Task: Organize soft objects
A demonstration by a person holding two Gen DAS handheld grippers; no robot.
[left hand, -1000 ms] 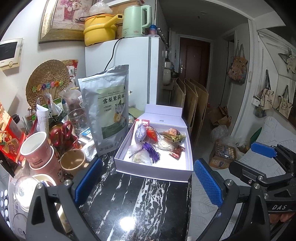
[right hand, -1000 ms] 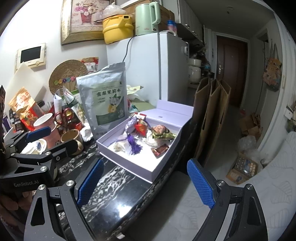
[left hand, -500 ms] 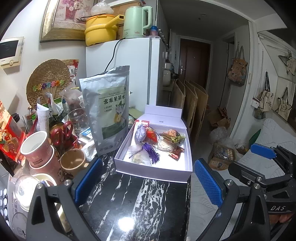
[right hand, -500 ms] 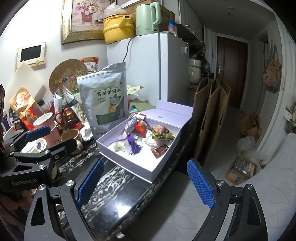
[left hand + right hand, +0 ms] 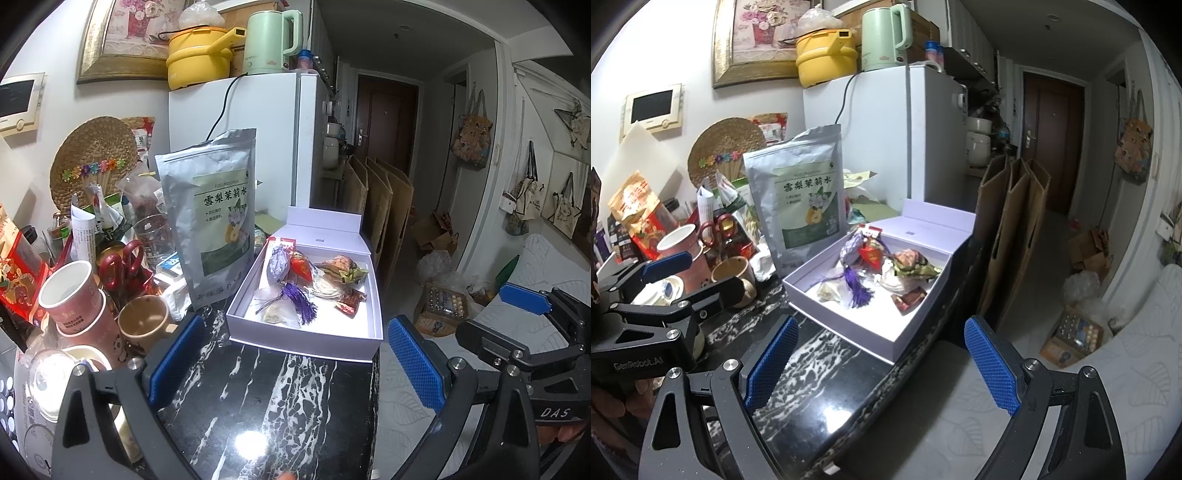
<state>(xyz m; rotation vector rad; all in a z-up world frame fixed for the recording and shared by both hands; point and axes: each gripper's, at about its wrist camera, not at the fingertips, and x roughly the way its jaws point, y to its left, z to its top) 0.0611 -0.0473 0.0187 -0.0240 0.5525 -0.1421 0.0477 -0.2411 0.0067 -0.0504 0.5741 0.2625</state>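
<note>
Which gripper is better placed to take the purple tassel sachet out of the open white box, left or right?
Probably the left gripper. Its open jaws face the white box almost squarely, and the purple tassel sachet lies straight ahead. The right gripper, also open, sees the box at an angle, partly past the table edge.

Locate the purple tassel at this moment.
The purple tassel lies inside the open white box on the marble counter, near its front left, just below the lavender sachet and left of the small red packet.

Black marble counter (image 5: 266, 406), white box (image 5: 303, 339), pouch (image 5: 214, 218)
</note>
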